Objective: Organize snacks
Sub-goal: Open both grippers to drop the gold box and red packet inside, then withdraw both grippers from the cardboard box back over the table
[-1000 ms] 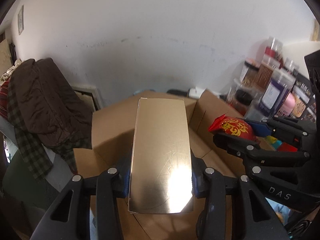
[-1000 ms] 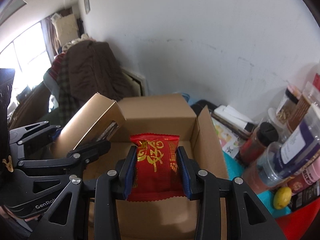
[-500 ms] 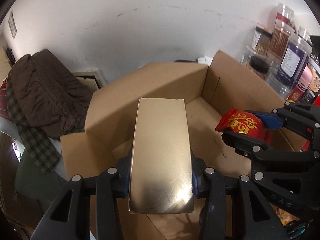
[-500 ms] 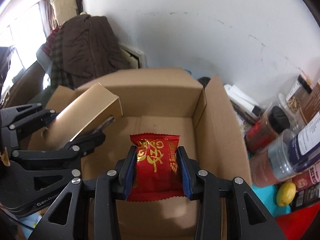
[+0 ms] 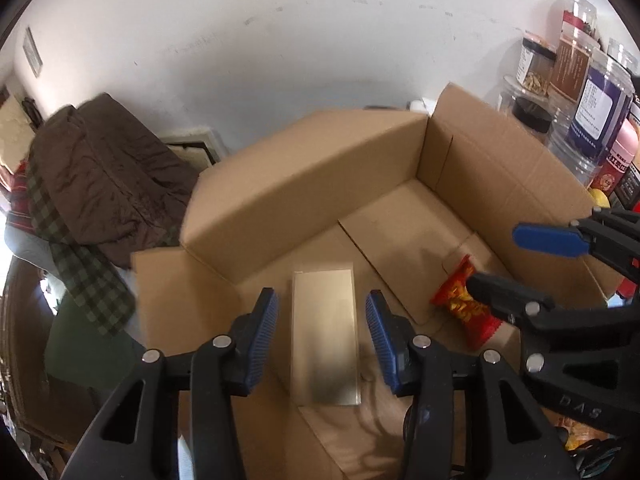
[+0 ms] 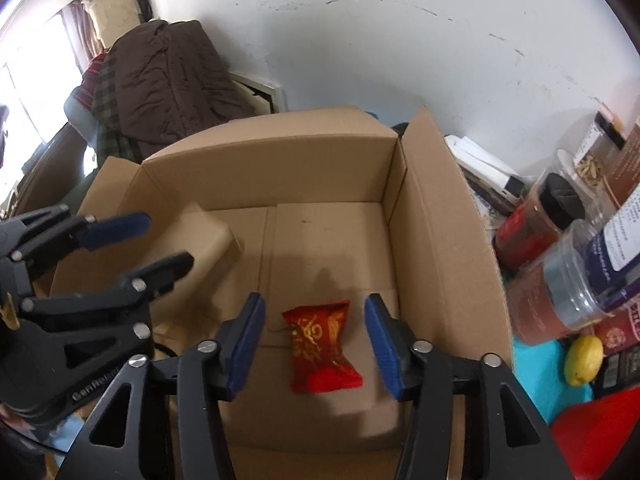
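The snacks are both down inside the cardboard box (image 6: 436, 216) now. The red snack packet (image 6: 322, 346) lies on the box floor between the right gripper (image 6: 314, 344) fingers, which have just been opening and stand apart, not touching it. The gold box (image 5: 324, 336) lies flat between the left gripper (image 5: 322, 338) fingers, which are apart too, clear of its sides. This looks like the letting-go step. Next, both grippers likely need to lift straight out and find more snacks. The box floor is plain brown card. Jars (image 6: 560, 280) crowd to the right, a brown coat (image 6: 172, 80) hangs behind, near a white wall (image 5: 280, 40).
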A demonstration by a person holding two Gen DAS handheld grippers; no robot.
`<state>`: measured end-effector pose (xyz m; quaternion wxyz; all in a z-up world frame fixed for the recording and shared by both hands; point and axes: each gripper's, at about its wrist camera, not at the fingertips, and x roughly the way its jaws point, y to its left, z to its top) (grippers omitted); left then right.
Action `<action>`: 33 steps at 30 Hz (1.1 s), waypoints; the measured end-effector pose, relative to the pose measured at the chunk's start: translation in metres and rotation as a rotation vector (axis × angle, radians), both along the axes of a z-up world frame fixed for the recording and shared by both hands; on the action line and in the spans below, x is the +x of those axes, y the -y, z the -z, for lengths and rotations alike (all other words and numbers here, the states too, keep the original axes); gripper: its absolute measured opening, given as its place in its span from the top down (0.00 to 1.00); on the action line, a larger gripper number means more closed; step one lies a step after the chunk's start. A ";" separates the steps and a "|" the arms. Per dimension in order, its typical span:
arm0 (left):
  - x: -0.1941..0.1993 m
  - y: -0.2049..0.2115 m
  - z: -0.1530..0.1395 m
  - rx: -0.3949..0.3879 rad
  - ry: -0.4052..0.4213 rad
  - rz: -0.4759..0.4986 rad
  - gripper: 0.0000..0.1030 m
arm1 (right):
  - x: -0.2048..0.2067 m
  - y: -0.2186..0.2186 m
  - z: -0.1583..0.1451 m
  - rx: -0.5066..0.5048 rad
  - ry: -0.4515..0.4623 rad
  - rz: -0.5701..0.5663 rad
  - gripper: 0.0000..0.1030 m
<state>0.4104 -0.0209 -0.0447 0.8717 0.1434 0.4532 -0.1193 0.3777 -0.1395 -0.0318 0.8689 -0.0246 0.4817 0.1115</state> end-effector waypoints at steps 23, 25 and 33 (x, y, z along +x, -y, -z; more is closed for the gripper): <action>-0.078 -0.023 -0.122 -0.125 0.233 -0.051 0.32 | -0.079 0.000 -0.105 0.000 0.248 0.040 0.49; -0.087 -0.026 -0.131 -0.134 0.253 -0.051 0.32 | -0.092 -0.001 -0.117 -0.004 0.282 0.038 0.48; -0.135 -0.038 -0.164 -0.181 0.318 -0.040 0.30 | -0.147 -0.006 -0.153 -0.027 0.409 0.025 0.36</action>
